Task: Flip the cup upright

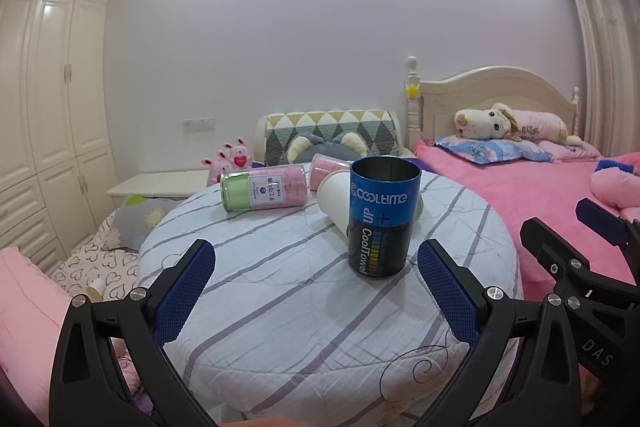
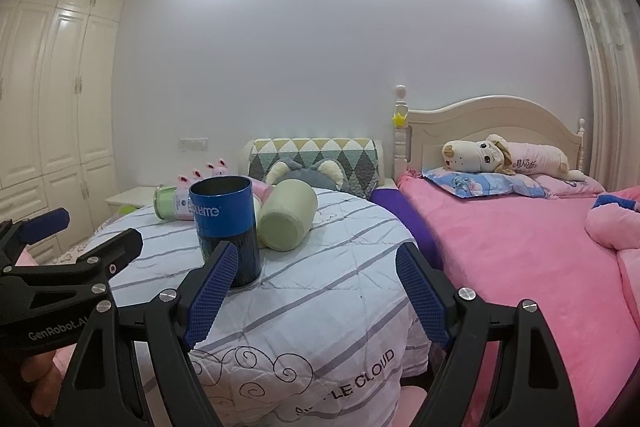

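A blue and black "Cooltime" tin cup [image 1: 382, 217] stands upright, mouth up, on the round table [image 1: 280, 307]; it also shows in the right wrist view [image 2: 228, 227]. A pale green cup [image 2: 286, 215] lies on its side just behind it, seen as a whitish cup in the left wrist view [image 1: 334, 201]. My left gripper [image 1: 316, 287] is open and empty, in front of the tin. My right gripper [image 2: 316, 291] is open and empty, its left finger [image 2: 212, 291] close to the tin's base.
A green and pink canister [image 1: 264, 191] and a pink one [image 1: 326, 167] lie on their sides at the table's far side. A pink bed [image 2: 520, 247] with a plush dog [image 2: 504, 155] is right. A wardrobe [image 1: 52, 107] stands left.
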`<state>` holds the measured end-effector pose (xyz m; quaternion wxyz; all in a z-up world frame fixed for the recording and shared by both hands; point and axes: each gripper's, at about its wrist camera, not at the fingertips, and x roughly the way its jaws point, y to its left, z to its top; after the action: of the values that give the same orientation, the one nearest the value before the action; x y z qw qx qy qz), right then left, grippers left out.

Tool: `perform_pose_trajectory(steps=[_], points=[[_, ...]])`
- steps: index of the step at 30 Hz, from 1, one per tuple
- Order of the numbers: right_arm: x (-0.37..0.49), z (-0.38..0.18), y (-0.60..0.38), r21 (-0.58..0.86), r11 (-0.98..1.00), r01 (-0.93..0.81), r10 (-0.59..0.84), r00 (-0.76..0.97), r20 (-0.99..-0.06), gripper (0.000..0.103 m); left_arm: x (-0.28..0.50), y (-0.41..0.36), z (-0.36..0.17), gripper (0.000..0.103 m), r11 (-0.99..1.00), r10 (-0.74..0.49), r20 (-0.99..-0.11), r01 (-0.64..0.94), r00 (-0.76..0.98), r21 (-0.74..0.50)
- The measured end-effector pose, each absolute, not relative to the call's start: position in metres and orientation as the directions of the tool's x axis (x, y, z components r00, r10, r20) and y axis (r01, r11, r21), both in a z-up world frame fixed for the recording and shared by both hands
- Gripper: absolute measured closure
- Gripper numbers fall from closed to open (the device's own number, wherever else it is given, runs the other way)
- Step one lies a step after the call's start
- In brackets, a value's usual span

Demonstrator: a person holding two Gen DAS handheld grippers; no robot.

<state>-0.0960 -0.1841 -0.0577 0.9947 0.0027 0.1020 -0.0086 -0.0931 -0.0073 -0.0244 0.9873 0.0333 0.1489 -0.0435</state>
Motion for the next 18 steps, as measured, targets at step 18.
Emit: perform_pose_trajectory(steps=[18], points=[[-0.1009,-0.0527,-0.1797,0.0,1.0,0.011,-0.011,0.983,-0.181,0.02,-0.0918,-0.0099,-0.0259,0.001,0.993,-0.072,-0.297,0.096,0.952,0.064]])
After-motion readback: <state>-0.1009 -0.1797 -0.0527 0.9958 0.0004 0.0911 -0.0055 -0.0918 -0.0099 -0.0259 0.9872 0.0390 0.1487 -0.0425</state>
